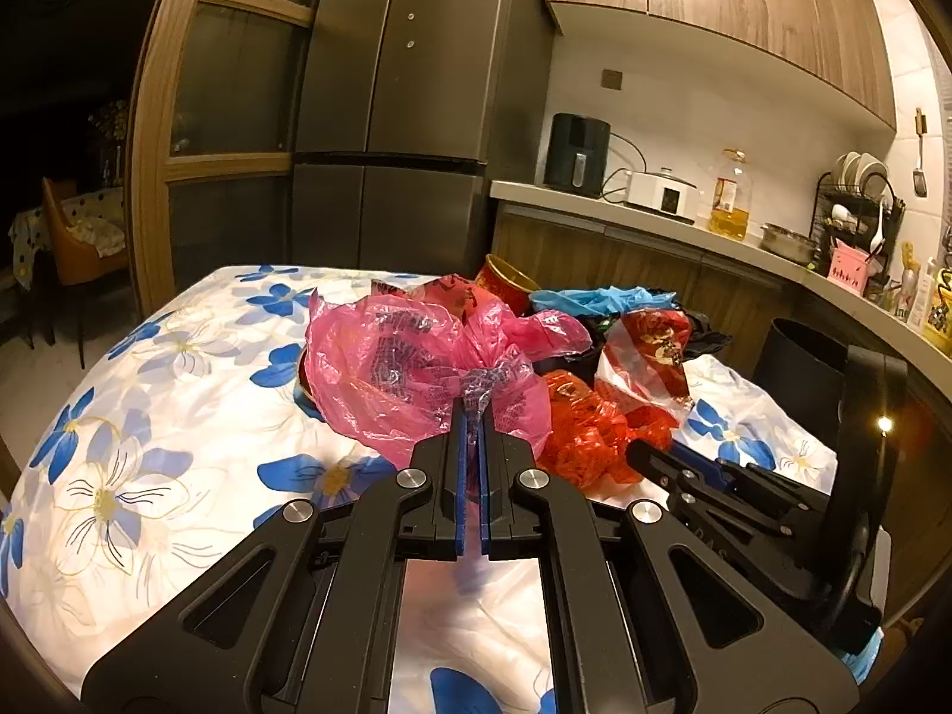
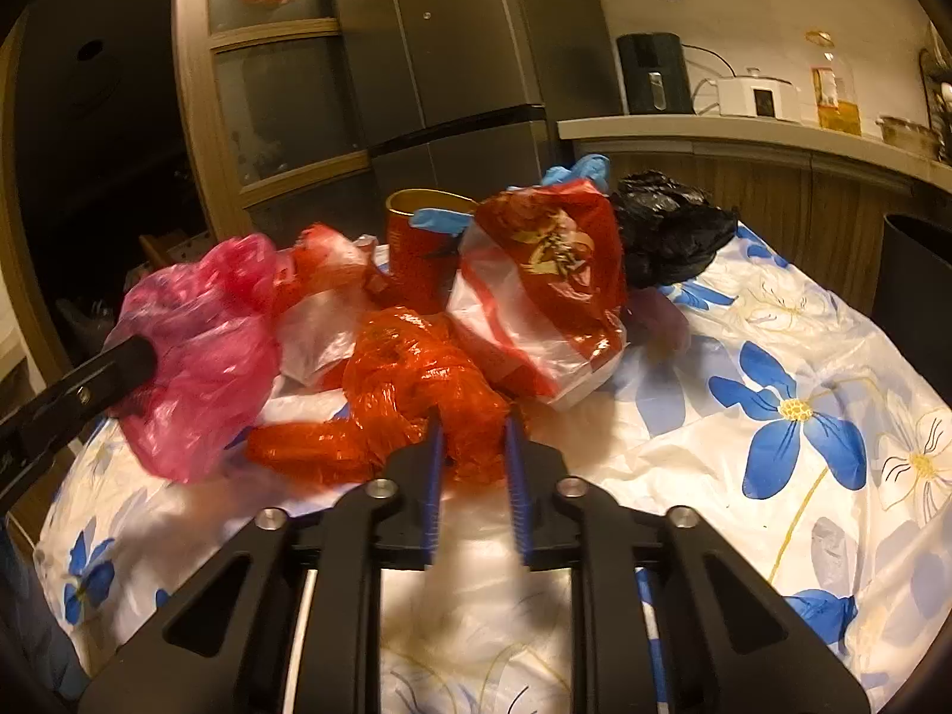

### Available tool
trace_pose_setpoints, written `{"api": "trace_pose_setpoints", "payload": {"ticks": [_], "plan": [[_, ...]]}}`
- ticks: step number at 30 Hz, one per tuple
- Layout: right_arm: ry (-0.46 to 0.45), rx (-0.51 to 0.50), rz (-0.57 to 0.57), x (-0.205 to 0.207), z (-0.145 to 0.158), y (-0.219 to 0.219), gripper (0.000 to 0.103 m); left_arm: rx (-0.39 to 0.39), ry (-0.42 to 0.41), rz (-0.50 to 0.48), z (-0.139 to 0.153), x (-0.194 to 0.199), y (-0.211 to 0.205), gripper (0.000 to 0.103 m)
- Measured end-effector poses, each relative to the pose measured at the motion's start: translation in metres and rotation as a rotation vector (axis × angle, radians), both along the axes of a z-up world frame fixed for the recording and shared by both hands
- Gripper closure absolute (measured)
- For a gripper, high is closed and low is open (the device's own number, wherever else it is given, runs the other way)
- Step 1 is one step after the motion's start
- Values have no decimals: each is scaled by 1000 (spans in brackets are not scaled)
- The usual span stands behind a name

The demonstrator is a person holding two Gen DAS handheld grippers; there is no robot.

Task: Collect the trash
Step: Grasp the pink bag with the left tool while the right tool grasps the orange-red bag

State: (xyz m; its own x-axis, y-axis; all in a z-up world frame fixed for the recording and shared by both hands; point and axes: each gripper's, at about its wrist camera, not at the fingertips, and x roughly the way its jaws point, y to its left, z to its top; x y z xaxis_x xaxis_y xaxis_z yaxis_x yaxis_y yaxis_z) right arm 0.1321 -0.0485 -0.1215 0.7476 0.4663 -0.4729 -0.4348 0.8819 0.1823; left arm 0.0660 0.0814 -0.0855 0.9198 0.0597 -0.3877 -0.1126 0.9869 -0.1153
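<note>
Left tool [image 1: 474, 416] pinches pink bag [image 1: 404, 375], right tool [image 2: 473, 434] narrow around orange bag [image 2: 416, 392]; light, limp, slippery, so grab bunched folds.

The right gripper [image 2: 474, 434] pinches the orange bag [image 2: 410, 392] near the table's [image 2: 744, 476] middle. At the left edge, the left gripper [image 2: 140, 360] holds the pink bag [image 2: 202, 345]. Behind stand a red cup [image 2: 419, 250], a red-and-white bag [image 2: 547, 291] and a black bag [image 2: 666, 232].
</note>
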Motion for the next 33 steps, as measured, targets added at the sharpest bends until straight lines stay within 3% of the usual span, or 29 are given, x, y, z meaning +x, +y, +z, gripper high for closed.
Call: {"api": "trace_pose_setpoints", "payload": {"ticks": [14, 24, 33], "plan": [[-116, 43, -27, -44, 48, -42, 92, 18, -44, -21, 17, -8, -18, 101], [-116, 66, -102, -54, 51, -79, 92, 33, -58, -58, 24, -13, -41, 101], [-165, 124, -104, -67, 70, -98, 92, 53, -74, -65, 31, -15, -54, 101]]}}
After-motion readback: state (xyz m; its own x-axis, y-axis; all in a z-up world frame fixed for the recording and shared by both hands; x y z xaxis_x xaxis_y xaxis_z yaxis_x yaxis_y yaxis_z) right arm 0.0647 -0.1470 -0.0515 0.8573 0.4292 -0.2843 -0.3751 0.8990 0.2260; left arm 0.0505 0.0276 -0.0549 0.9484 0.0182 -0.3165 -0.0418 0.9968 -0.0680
